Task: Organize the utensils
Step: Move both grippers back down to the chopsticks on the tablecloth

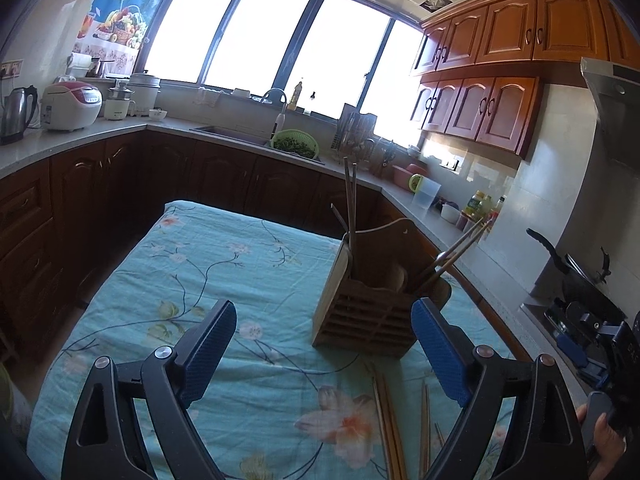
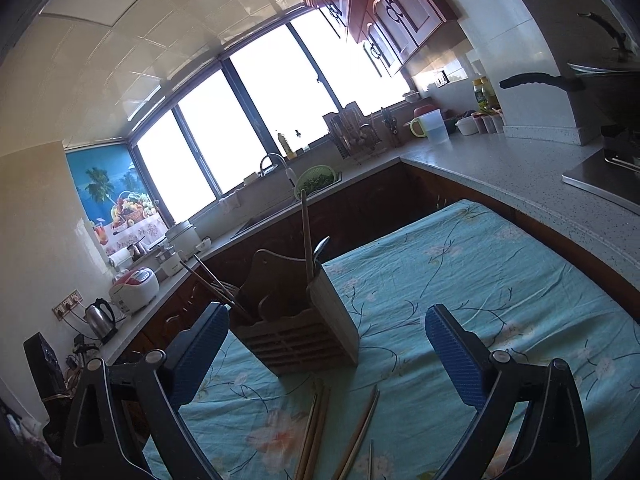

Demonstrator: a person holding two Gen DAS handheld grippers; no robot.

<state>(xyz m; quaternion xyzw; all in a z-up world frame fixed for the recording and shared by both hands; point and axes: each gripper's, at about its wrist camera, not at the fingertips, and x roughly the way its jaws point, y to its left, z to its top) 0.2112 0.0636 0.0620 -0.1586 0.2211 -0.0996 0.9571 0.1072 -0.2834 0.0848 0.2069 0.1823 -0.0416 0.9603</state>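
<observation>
The wooden utensil holder (image 1: 374,300) stands upright on the worktop (image 1: 224,264), which is covered with a turquoise floral cloth, and it sits toward the side nearest the kitchen counter. Its slatted front faces both cameras, which makes the open top easy to reach from above. Several chopsticks (image 1: 350,204) already stand in one compartment, and more lean out of another (image 1: 460,248); from the right wrist view a spoon handle (image 2: 321,249) also rises from it. Loose chopsticks (image 1: 390,420) lie flat on the cloth just in front of the holder, roughly parallel and pointing toward it, so they are probably the ones left to sort. The same sticks show in the right wrist view (image 2: 316,424).

The left claw (image 1: 324,352) hangs above the cloth with its blue pads wide apart and nothing between them. The right claw (image 2: 328,354) is likewise spread and empty, with the holder seen between its fingers but not touching them. Both seem poised for a pickup, and thin sticks lying flat on soft fabric will likely need a low, careful pinch
</observation>
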